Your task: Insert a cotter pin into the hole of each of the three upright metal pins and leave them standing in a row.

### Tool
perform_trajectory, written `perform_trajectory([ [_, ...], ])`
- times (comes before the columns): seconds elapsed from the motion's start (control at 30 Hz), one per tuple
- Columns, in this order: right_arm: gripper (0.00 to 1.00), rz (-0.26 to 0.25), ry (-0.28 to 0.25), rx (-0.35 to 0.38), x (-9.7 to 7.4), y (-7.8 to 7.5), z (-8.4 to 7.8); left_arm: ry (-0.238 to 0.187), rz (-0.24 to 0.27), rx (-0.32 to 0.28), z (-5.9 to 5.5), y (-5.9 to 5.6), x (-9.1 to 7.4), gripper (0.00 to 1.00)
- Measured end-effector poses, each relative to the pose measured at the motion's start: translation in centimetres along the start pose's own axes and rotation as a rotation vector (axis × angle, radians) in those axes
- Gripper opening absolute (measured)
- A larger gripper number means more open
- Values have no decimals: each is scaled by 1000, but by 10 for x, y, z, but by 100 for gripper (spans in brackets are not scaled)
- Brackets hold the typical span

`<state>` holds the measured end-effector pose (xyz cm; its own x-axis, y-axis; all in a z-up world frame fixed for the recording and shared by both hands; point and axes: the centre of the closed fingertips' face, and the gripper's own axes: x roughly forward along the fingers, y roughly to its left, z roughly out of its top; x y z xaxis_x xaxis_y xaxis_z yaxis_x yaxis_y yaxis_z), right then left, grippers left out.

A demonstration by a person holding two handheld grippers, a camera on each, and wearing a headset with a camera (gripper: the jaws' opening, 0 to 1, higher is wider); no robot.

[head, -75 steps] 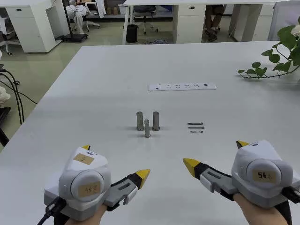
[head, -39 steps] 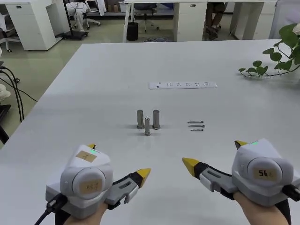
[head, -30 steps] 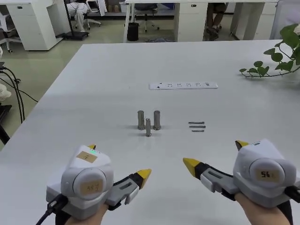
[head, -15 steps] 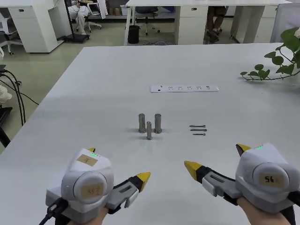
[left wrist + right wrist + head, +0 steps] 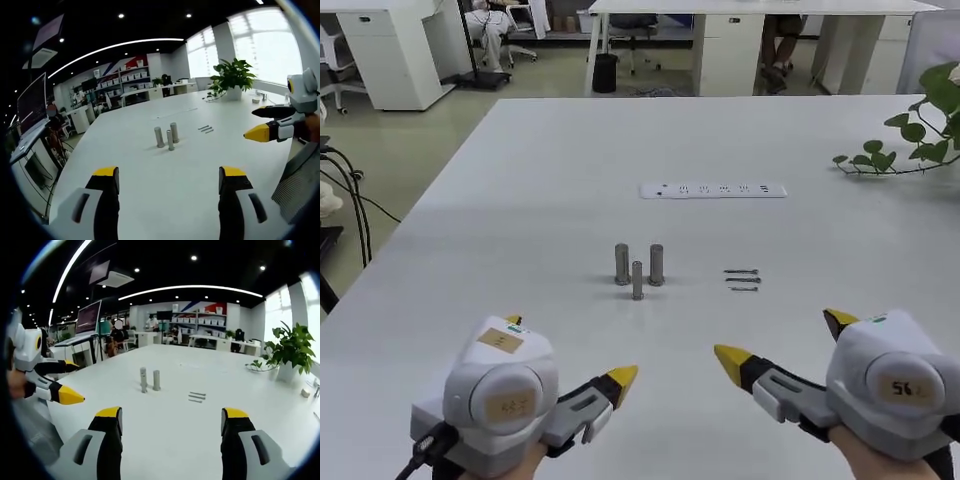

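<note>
I am holding both claws low over the near edge of the worktop (image 5: 520, 200), and the left claw (image 5: 169, 175) and the right claw (image 5: 172, 413) are each gaping wide and carrying nothing. Further in, around the middle of the worktop, the three metal pins (image 5: 637, 280) are standing upright in a tight cluster, two behind and one in front, so they are not yet forming a row. The three cotter pins (image 5: 742, 280) are lying flat, stacked parallel, near the cluster's right side but apart from it. I am judging the main risk to be a topple: the metal pins are slender and standing close together, so a wide claw reaching for one could be nudging its neighbours over. The cotter pins are looking thin and are hugging the surface, so a pinch may be slipping or flicking one away. I cannot make out the holes from here. Nothing is blocking my reach. Toward the far edge a power strip (image 5: 713, 190) is lying, and a plant (image 5: 920, 120) is trailing over the right edge.
</note>
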<state>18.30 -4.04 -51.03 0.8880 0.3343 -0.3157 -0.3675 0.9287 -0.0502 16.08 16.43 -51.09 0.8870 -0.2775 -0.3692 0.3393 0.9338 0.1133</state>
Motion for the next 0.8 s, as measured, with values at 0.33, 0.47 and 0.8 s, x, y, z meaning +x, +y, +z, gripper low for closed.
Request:
perform_trajectory([
  [0.33, 78, -2, 6, 17, 0, -3, 1, 16, -10, -21, 1, 3, 1, 76],
  [0.47, 77, 1, 28, 23, -1, -4, 3, 43, -27, 14, 0, 1, 5, 74],
  [0.8, 77, 32, 56, 38, -3, -4, 9, 59, -116, -11, 10, 0, 33, 62],
])
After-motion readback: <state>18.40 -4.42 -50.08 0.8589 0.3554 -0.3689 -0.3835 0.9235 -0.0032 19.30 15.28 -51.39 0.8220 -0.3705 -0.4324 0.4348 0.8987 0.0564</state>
